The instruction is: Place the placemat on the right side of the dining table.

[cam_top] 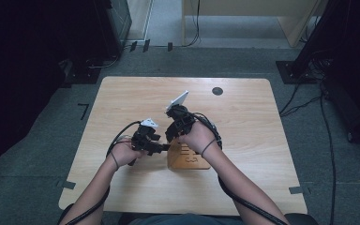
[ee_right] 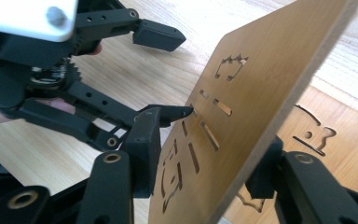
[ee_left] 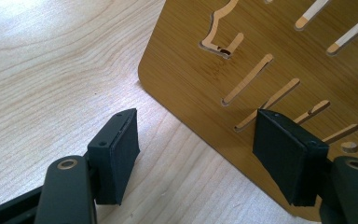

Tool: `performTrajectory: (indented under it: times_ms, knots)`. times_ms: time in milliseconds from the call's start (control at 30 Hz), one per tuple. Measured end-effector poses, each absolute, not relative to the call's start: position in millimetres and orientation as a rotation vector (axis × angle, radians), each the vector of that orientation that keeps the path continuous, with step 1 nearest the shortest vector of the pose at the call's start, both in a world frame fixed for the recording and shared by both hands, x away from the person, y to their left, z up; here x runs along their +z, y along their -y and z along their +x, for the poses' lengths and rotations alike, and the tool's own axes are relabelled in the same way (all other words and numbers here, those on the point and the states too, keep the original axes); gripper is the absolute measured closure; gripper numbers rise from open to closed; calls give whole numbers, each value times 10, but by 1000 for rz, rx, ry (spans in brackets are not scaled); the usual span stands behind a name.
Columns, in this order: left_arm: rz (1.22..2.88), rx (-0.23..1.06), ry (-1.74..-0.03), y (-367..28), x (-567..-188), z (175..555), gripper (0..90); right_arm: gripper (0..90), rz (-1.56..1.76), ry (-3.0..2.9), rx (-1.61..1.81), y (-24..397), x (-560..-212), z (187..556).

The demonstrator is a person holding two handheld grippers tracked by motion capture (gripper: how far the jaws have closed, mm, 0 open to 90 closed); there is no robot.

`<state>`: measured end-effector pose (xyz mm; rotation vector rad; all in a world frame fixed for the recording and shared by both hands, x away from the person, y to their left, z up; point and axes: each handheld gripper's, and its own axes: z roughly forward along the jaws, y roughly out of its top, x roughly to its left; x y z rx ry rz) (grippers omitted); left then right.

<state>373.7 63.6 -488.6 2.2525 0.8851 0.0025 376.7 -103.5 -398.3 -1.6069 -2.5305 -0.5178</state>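
Pale wooden tabletop over grey carpet, dark kit at the edges of the room. Down at the near middle, two forearms in and both tools meeting over the work.

Right hand-held gripper grasping a slotted board, one pad on the cut-out face, the other behind it. Board tipped up steeply on edge, raised above a second board lying flat on the tabletop just underneath.

Left hand-held gripper released, jaws spread wide with nothing pinched. Seen along its own jaws: one pad out over bare tabletop, the other in front of the board's face, close by the rounded corner. From the right gripper view, one fingertip right up against the face beside the slots; touching or just short of it, hard to call.

Now the worry. Tall tilted panel, held low by one pair of pads, so plenty of leverage for it to swing. Any nudge from that left fingertip likely to pivot it in the grip. Could also snag a slot and drag the panel sideways. Looser hold, and down onto the flat one with a clatter, probably knocking it askew.
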Motion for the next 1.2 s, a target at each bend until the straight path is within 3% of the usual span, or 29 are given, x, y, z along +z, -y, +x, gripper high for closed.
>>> performTrajectory:
  times_ms: [233,467,667,1200]
  knots:
    - [2255,8,-883,-627,-4894,3737,304,603,-1650,2467,-495,1050,-4101,3831]
    - [2258,-3,-882,-658,-4895,3751,299,798,-1684,2370,-512,1139,-4117,3903]
    - [2253,8,-839,-735,-4833,3745,296,854,-1642,2379,-530,1080,-4074,3895]
    - [2145,-14,-848,-867,-4726,3782,276,879,-1608,2419,-565,1027,-3817,3887]
